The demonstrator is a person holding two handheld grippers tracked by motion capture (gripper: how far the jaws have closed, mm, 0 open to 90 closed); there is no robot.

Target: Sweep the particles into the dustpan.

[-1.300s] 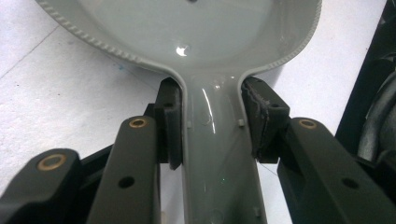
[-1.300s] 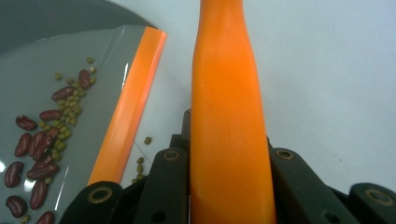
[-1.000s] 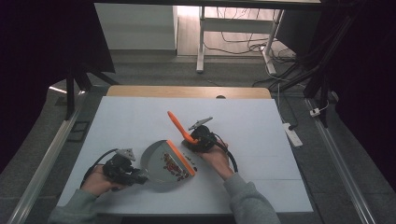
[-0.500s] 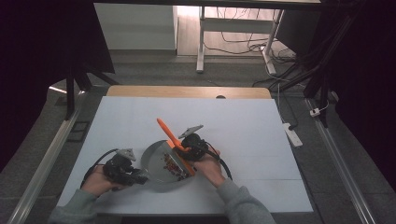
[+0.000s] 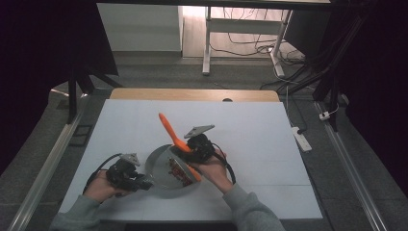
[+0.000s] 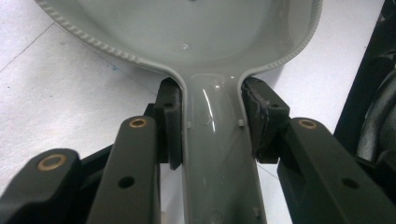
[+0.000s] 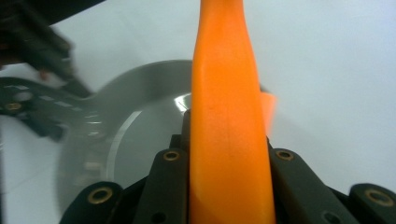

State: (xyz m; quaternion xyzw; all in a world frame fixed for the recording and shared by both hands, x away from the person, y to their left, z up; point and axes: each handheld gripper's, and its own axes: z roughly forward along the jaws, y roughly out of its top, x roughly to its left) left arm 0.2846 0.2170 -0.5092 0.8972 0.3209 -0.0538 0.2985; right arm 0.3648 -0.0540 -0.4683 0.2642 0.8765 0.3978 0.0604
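A grey pan point(image 5: 161, 183) rests on the white table near its front edge. My left gripper point(image 5: 140, 181) is shut on the pan's handle point(image 6: 217, 140); both pads point(image 6: 170, 121) press its sides. My right gripper point(image 5: 190, 149) is shut on an orange spatula point(image 5: 168, 127) whose handle points up and away to the left. The spatula's blade point(image 5: 185, 169) lies tilted in the pan, with dark reddish bits on it. In the right gripper view the orange handle point(image 7: 226, 116) rises between the jaws, with the blurred pan point(image 7: 140, 102) behind it.
The white table cover point(image 5: 269, 130) stretches wide to the right and far side, ending at a wooden edge point(image 5: 192, 94). Metal rails run along both sides. A power strip point(image 5: 302, 137) lies on the floor at right. Desk legs and cables stand beyond.
My right gripper has moved left and risen a little over the pan, swinging the spatula's handle leftward. The left gripper and the pan have stayed put.
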